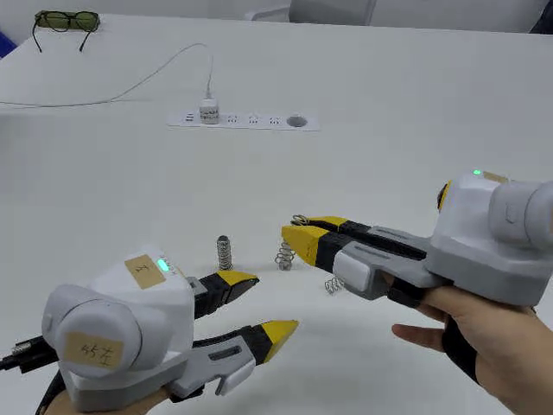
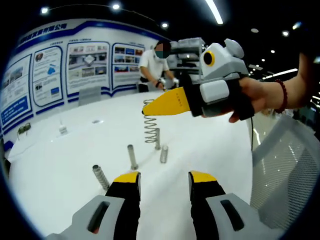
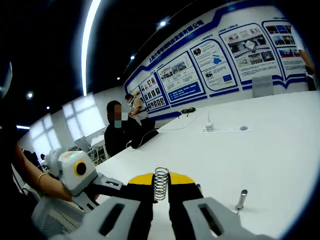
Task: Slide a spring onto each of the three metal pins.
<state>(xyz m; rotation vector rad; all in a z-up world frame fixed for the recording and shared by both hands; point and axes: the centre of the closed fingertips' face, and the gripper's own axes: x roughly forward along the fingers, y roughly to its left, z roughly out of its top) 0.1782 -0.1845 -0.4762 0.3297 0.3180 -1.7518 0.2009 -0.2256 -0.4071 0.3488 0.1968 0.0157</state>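
Jaws on my left gripper (image 1: 276, 302) stand apart with nothing between them, low near the table's front edge. My right gripper (image 1: 294, 232) is clenched on a spring (image 2: 150, 126), pinched crosswise near its upper end so most of the coils hang below the yellow tips. The work sits on a white table (image 1: 389, 130), matte and plain. Toward the far edge lies a white power strip (image 1: 259, 120) with a plug (image 1: 209, 110) in it and a thin cable (image 1: 130, 86) trailing off to the left edge. Green-tinted glasses (image 1: 66, 19) rest by the far left corner, and a grey chair back (image 1: 333, 10) stands beyond the far edge. Through the gripper views I see a hall with a dark ceiling, strip lights and spotlights, and a wall of blue-and-white display boards (image 3: 235, 50); people are past the table. The spring I hold is bright wire, open-coiled, hanging over the middle of the table, its lower end close beside what looks like an upright pin (image 2: 158, 141). The sprung pin (image 1: 224, 252), nearest my left gripper, already wears coils round its shaft, its dark top showing above them. A bare pin (image 2: 132, 156) of plain grey metal stands upright just beyond it. A short spring (image 1: 334, 284) sits on the table under the right gripper; I can't tell whether it is on a pin.
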